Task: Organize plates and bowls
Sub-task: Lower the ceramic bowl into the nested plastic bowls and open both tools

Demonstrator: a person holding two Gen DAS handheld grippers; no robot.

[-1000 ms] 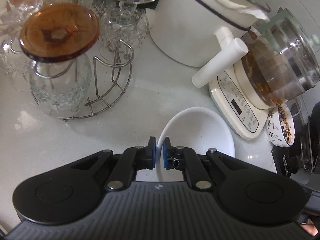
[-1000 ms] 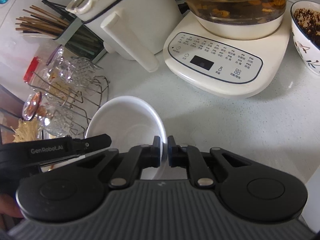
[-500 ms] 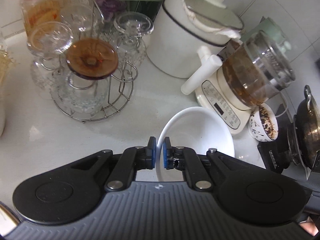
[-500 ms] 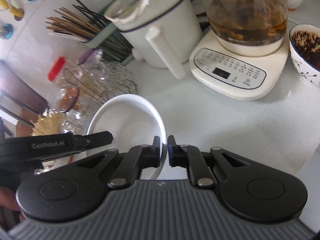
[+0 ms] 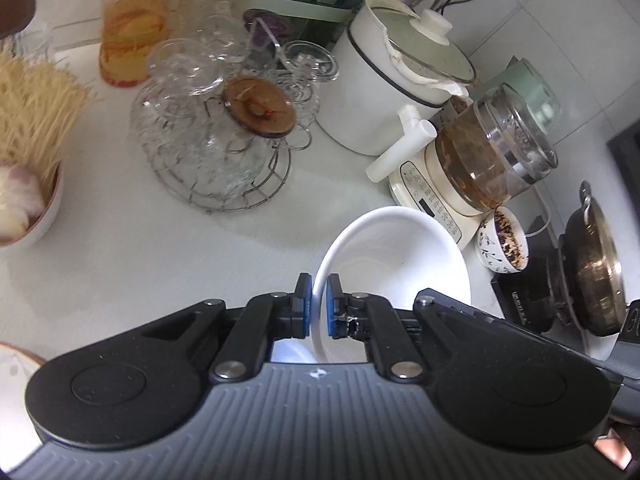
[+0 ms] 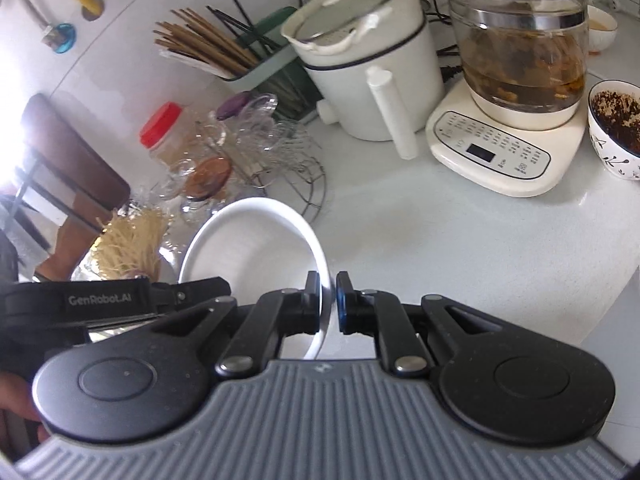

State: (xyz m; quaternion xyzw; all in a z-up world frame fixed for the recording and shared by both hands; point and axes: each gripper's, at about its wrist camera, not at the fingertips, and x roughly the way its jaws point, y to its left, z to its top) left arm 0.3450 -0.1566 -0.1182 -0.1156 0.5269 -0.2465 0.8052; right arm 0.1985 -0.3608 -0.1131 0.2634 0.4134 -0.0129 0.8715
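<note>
1. One white bowl (image 5: 394,256) is the thing in play, sitting lower centre in both wrist views and held clear above the counter (image 5: 160,248) by its rim.
2. Two grippers share it: the left gripper (image 5: 319,304) has its jaws narrowed right down on the rim's left side, and the right gripper (image 6: 329,302) is pinched on the opposite edge. Both are clamped on the bowl.
3. Handling guess: looks like glazed ceramic, so stiff, smooth and pretty slippery, with some weight to it, and it'll chip or shatter if it drops. The thin rim is really the only place to grab, and two opposite pinches seem like the safe way to stop it from swinging.
4. Count of dishes I can see: one held bowl, one patterned bowl (image 5: 504,246) with dark bits in it at the right by the kettle (image 5: 492,156), and one bowl (image 5: 30,216) at the left edge under the noodles (image 5: 32,108).
5. Other stuff: one white pot (image 5: 384,80), one rack of glasses (image 5: 224,148), one red-capped jar (image 5: 134,28), and one dark pan (image 5: 596,264) at far right.
6. Zero plates that I can make out for sure.
</note>
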